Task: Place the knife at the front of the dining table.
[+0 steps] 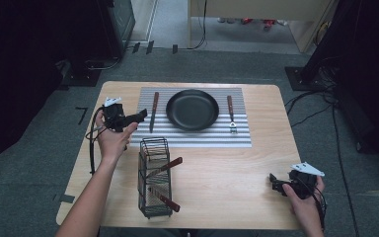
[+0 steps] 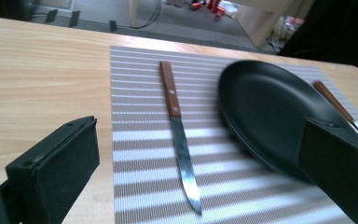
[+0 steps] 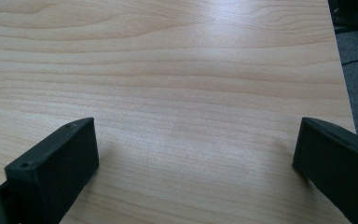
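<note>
Now | wire caddy (image 1: 154,183): two wooden-handled utensils (image 1: 164,168) | plate (image 1: 192,109): bare | both grippers: wide apart, empty-jawed

A wooden tabletop (image 1: 256,168) carries a striped placemat (image 1: 197,138). On the mat a black plate (image 1: 192,109) sits between a knife (image 1: 154,111) on its left and a fork (image 1: 231,114) on its right. Nearer the person, a wire basket (image 1: 154,177) holds two wooden-handled utensils. The left gripper (image 1: 139,117) hovers beside the knife; the right gripper (image 1: 275,183) sits low near the tabletop's right front corner.
</note>
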